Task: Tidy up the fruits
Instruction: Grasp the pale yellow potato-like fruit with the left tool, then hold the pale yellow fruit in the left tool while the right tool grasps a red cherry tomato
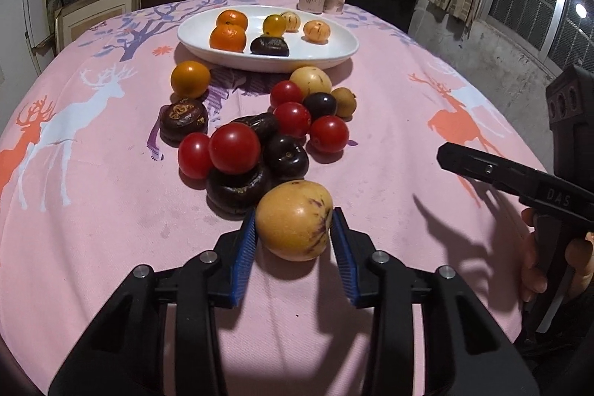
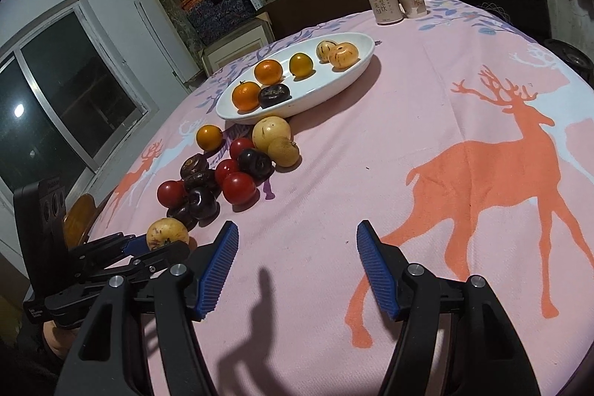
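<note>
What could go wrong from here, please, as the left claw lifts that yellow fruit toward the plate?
1. The left claw grips the yellow fruit only with its pad tips, so the round fruit might slip out.
2. That fruit sits against the dark fruit carrying a tomato; pulling away could set the pile rolling.
3. The white plate lies beyond the pile, so a low carry might knock the fruits.

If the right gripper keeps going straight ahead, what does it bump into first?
Probably nothing soon: the open right gripper points over bare pink tablecloth. The fruit pile and white plate sit off to its left, though depth is unclear.
</note>
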A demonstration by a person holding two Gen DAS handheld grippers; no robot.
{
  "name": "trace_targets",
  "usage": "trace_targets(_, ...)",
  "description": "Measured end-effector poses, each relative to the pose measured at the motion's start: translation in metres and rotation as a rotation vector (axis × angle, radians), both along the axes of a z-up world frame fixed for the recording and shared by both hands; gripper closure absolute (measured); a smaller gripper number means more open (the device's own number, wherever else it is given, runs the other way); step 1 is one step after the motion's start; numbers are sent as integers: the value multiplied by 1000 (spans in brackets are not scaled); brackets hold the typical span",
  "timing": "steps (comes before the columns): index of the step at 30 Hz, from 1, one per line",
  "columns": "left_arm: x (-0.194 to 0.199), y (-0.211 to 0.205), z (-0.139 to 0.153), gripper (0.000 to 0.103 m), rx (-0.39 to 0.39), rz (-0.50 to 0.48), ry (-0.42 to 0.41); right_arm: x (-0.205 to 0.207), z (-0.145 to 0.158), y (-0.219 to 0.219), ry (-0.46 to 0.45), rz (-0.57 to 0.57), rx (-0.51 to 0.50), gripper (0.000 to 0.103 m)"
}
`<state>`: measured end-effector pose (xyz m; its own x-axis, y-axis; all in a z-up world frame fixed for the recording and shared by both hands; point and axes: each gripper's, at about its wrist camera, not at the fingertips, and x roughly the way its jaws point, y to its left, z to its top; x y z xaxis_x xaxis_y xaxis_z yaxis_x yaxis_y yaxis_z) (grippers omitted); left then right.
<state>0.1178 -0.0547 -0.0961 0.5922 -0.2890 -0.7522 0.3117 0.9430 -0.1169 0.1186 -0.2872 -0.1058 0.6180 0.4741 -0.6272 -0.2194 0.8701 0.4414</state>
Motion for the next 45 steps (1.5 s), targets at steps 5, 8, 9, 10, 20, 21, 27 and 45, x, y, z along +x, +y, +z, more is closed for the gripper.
trace_targets(5, -11, 8, 6, 65, -28, 7, -47, 0, 0, 0, -3, 0, 0, 36)
trace_targets(8, -12, 20, 8, 64, -48, 37, -53, 0, 0, 1, 1, 3, -5, 36)
trace_targets(9, -12, 24, 8, 64, -48, 46, -54, 1, -1, 1, 6, 3, -13, 36)
trace_targets(10, -11, 28, 8, 64, -54, 55, -52, 2, -1, 4, 16, 4, -30, 36)
trace_targets(20, -16, 33, 7, 64, -72, 40, -69, 23, 13, 86, -9, 171, -264, 46)
trace_targets(21, -17, 33, 7, 64, -78, 38, -69, 29, 12, 92, 2, 183, -266, 49)
trace_targets(27, -17, 38, 8, 64, -108, 39, -69, 49, 12, 109, -6, 173, -270, 53)
trace_targets(45, -14, 33, 5, 65, -84, 31, -43, 57, 4, 100, 50, 131, -224, 72)
